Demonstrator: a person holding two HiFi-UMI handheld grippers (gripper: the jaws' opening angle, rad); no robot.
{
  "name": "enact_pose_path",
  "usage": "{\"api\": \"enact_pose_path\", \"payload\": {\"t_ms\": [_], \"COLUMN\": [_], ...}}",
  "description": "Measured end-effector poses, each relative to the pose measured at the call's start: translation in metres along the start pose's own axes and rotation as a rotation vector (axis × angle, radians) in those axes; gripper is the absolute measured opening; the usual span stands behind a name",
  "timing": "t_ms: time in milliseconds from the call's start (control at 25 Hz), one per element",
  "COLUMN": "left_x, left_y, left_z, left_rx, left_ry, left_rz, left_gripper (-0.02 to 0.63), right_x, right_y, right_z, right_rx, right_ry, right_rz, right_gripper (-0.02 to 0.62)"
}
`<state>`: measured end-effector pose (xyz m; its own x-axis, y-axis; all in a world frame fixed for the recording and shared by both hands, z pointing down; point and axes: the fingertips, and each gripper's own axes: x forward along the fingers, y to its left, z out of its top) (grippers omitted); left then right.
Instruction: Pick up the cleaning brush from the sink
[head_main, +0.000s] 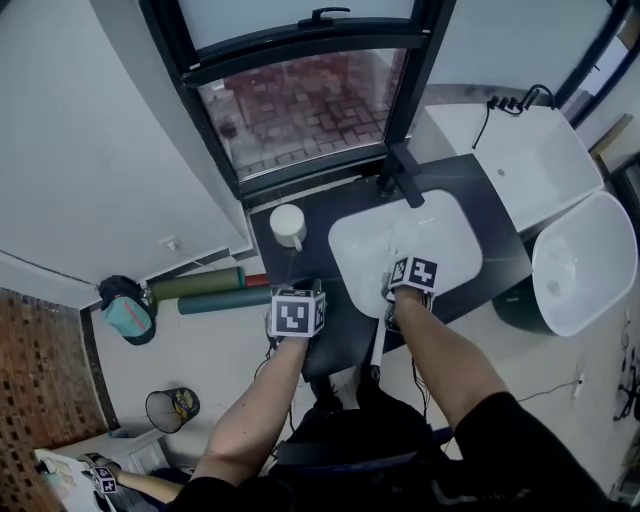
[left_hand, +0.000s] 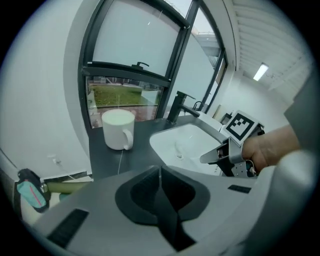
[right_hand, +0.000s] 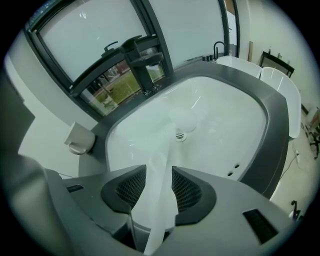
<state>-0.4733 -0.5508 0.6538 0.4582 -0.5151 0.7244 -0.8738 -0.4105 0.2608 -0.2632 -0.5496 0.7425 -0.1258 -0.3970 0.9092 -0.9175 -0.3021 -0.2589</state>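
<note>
The cleaning brush (right_hand: 162, 160) is pale and translucent. It lies in the white sink (right_hand: 225, 130), its round head near the drain (right_hand: 180, 135) and its handle running back between my right gripper's jaws. My right gripper (right_hand: 159, 171) stands open around that handle, over the basin's near side; I see no pad pressing on it. In the head view its marker cube (head_main: 415, 272) hangs over the sink (head_main: 440, 225). My left gripper (left_hand: 160, 172) is shut with nothing in it, above the dark counter (left_hand: 135, 160) left of the basin.
A black faucet (head_main: 400, 175) stands at the sink's far edge under the window. A white mug (head_main: 288, 225) sits on the counter to the left. A white bowl-shaped fixture (head_main: 585, 262) lies to the right. Rolled green mats (head_main: 200, 290) and a bin (head_main: 172, 407) are on the floor at left.
</note>
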Motion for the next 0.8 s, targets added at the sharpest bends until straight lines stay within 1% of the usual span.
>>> {"api": "enact_pose_path", "payload": {"t_ms": [120,200,240,360,400,480,520,560,680,800], "left_x": [0.006,0.008,0.009,0.015,0.017,0.020,0.021,0.022,0.022,0.019], "left_y": [0.015,0.020,0.020,0.017,0.016,0.014,0.013,0.012,0.006,0.001], "left_z": [-0.002,-0.004,-0.006,-0.010,-0.011,-0.012,-0.012,-0.015,-0.023,-0.020], "left_rx": [-0.025,-0.025,-0.036,-0.125,-0.140,-0.144,-0.145,-0.150,-0.160,-0.150], "left_ry": [0.004,0.008,0.017,0.031,0.031,0.030,0.031,0.036,0.057,0.043], "left_rz": [0.063,0.086,0.085,0.065,0.062,0.058,0.057,0.054,0.048,0.049], "left_gripper": [0.025,0.023,0.023,0.023,0.023,0.023,0.023,0.023,0.023,0.023], "right_x": [0.016,0.027,0.032,0.047,0.051,0.057,0.059,0.061,0.062,0.058], "right_y": [0.000,-0.002,-0.003,-0.006,-0.006,-0.006,-0.007,-0.007,-0.008,-0.007], "right_z": [-0.006,-0.012,-0.014,-0.023,-0.027,-0.035,-0.037,-0.038,-0.044,-0.042], "right_rx": [-0.001,-0.003,-0.005,-0.011,-0.009,-0.023,-0.036,-0.045,-0.049,-0.055], "right_ry": [0.052,0.083,0.099,0.162,0.185,0.234,0.257,0.278,0.330,0.334], "right_rz": [-0.028,-0.042,-0.047,-0.051,-0.048,-0.043,-0.046,-0.049,-0.042,-0.041], "right_gripper": [0.163,0.163,0.163,0.163,0.163,0.162,0.120,0.107,0.107,0.104]}}
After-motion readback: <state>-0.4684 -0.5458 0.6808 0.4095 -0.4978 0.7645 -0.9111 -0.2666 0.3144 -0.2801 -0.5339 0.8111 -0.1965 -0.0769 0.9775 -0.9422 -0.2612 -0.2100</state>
